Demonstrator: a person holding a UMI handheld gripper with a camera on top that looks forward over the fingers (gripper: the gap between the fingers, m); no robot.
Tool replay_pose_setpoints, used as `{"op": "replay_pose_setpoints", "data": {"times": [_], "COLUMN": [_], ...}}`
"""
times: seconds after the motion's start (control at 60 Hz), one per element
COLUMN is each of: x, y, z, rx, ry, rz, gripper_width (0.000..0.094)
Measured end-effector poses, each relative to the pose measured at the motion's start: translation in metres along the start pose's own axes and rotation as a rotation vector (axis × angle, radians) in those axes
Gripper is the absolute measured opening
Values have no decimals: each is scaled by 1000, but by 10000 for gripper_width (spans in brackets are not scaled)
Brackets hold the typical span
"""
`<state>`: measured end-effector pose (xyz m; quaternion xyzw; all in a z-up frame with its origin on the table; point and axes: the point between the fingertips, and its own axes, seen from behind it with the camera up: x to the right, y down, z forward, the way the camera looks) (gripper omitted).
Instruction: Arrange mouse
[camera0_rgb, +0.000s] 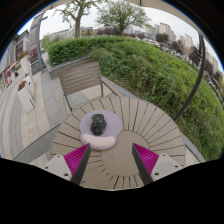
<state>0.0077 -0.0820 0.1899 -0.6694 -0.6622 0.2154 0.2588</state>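
One small dark computer mouse (98, 124) sits on a round pale lilac mat (101, 130) atop the round slatted wooden table (150, 125), just ahead of our gripper (110, 158). We see its fingers spread wide with pink pads (77, 157), holding nothing. We judge the mouse light, rigid and smooth-shelled, likely slippery on top, so we would take it across its narrow sides, low near the base.
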Motion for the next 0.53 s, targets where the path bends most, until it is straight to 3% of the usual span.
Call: {"op": "replay_pose_setpoints", "data": {"times": [0.217,0.533], "x": [38,69], "y": [74,134], "z": [-93,-149], "rx": [4,39], "ry": [58,62], "rz": [-12,7], "gripper_width": [852,853]}}
